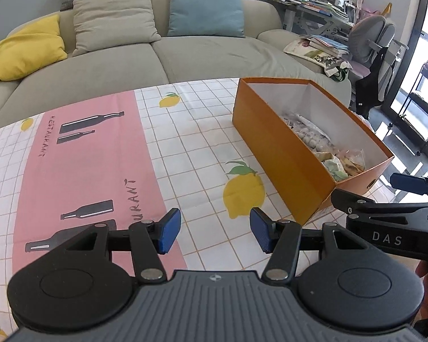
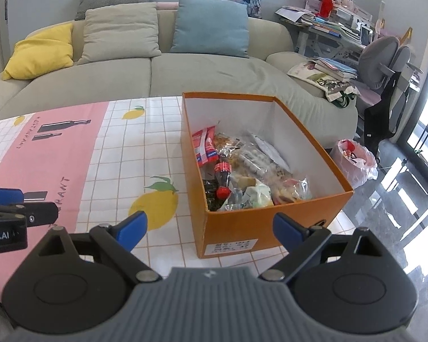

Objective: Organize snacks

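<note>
we hold our left claw (image 1: 215,232) open and empty over the checked lemon-print cloth on the counter (image 1: 185,148). our right claw (image 2: 211,232) gapes wide, nothing between its pads, just before the orange cardboard box (image 2: 242,228) holding the snack packets (image 2: 259,165) and a small cola bottle (image 2: 222,173). a beige sofa (image 2: 214,77) stands behind.

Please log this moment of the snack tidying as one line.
left gripper: open, empty | right gripper: open, empty | orange box: on table, snacks and cola bottle inside
</note>
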The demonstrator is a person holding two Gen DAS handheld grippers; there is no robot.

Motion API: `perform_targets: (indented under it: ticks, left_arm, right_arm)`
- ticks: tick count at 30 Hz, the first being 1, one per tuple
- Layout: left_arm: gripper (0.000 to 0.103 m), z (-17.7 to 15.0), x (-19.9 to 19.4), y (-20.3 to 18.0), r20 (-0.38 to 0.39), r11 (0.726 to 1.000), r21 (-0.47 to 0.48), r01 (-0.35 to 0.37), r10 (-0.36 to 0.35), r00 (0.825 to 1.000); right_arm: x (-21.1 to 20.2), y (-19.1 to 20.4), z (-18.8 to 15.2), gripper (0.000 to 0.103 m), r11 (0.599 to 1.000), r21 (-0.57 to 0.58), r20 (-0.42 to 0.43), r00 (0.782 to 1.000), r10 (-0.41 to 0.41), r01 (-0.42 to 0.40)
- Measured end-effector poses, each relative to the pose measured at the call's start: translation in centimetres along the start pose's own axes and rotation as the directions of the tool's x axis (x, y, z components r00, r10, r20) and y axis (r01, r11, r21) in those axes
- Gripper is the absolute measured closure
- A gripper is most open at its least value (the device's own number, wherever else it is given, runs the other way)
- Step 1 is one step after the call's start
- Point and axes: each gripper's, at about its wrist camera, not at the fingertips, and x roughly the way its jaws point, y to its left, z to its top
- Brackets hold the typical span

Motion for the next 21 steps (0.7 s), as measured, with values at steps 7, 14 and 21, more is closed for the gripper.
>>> perform_targets:
  ticks: [7,14,21]
  left_arm:
    - [0.037,0.08,-0.17,0.22,-0.004,1.0,-0.005,-0.001,0.001,1.0]
    - [0.037,0.08,-0.36,0.32,-0.001,1.0,-0.009,-0.002,0.002,1.0]
    - [0.037,0.02,-0.42,0.27,-0.004,1.0,-0.011,-0.003,0.003,1.0]
  right_arm:
    - [-0.26,0.33,0.1,0.01,1.0,-0.015,0.004,1.0,0.004,-0.004]
    - [-0.6,0.45,0.15,0.01,1.0,-0.022,0.012,1.0,0.005,-0.005]
    - [-0.68,0.58,0.15,0.01,1.0,-0.024,0.014,1.0,0.007,-0.007]
